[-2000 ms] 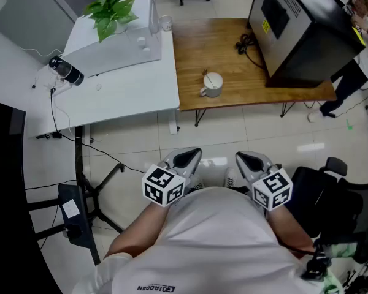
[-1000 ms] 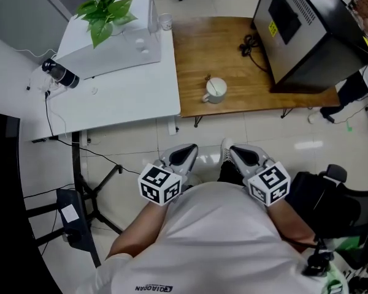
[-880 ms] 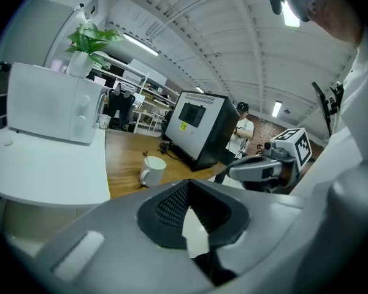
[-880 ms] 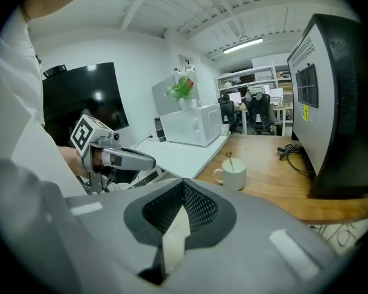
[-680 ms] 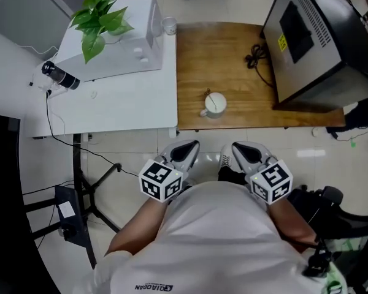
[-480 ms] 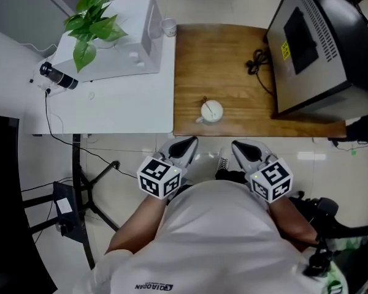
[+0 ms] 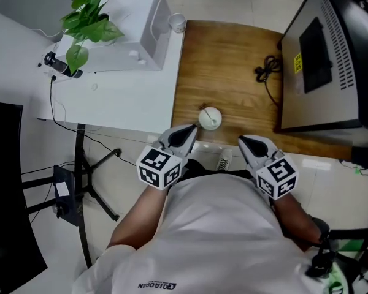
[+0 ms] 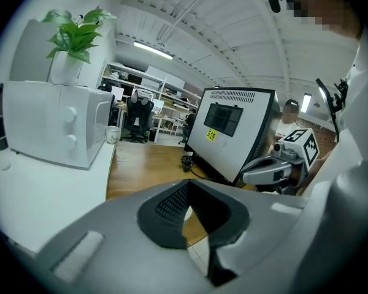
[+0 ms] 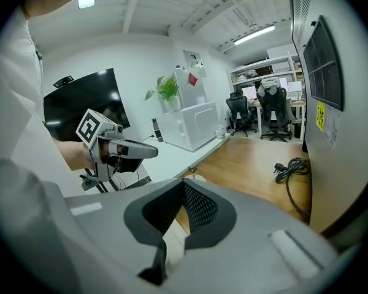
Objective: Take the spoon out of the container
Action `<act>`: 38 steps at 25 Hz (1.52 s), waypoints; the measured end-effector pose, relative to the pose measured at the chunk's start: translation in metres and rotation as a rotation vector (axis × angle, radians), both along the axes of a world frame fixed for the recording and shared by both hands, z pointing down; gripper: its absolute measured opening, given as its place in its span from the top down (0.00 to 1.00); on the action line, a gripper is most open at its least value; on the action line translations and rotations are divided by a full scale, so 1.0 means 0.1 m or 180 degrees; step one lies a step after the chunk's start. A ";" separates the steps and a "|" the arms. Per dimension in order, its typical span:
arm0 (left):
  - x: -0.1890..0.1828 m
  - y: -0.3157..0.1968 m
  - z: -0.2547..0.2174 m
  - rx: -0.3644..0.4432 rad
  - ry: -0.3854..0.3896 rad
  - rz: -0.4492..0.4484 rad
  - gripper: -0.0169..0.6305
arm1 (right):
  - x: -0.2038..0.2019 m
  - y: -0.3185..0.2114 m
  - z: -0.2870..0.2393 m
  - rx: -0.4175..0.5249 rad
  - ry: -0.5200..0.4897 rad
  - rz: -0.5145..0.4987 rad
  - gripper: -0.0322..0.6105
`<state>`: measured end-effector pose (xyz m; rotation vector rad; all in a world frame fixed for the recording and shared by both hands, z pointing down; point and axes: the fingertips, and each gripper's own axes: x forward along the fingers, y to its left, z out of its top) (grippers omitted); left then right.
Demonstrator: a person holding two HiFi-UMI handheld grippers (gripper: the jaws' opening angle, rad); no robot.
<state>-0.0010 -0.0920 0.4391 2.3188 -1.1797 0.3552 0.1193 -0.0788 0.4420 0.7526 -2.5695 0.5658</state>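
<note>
A white mug (image 7: 210, 117) stands near the front edge of the wooden table (image 7: 233, 54), and the spoon's handle (image 7: 206, 113) shows across its mouth. My left gripper (image 7: 192, 128) is shut and empty, with its tips just left of the mug and short of it. My right gripper (image 7: 243, 141) is also shut and empty, off to the mug's right and nearer me. In the left gripper view the closed jaws (image 8: 185, 186) hide most of the table edge. In the right gripper view the mug's rim (image 9: 194, 176) peeks over the closed jaws (image 9: 183, 186).
A big black cabinet (image 7: 331, 60) stands on the right of the wooden table, with a coiled black cable (image 7: 268, 72) beside it. A white table (image 7: 110, 97) to the left holds a white appliance (image 7: 126, 29), a plant (image 7: 86, 23) and a cup (image 7: 176, 22).
The table and mug have drawn closer in the head view; the mug now sits just ahead of my left gripper's tips. Both grippers stayed shut.
</note>
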 end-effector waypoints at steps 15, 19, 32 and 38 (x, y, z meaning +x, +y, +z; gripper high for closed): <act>-0.20 -0.39 0.18 -0.0057 -0.0159 0.0493 0.97 | -0.22 -0.19 0.08 -0.0151 -0.0024 0.0420 0.94; -0.23 -0.48 0.23 -0.0065 -0.0130 0.0590 0.97 | -0.26 -0.22 0.16 -0.0222 0.0005 0.0549 0.94; -0.28 -0.74 0.45 -0.0160 -0.0063 0.0695 0.94 | -0.41 -0.33 0.30 -0.0375 0.0099 0.0643 0.94; -0.24 -0.84 0.56 -0.0238 -0.0029 0.0756 0.91 | -0.40 -0.38 0.38 -0.0458 0.0115 0.0700 0.94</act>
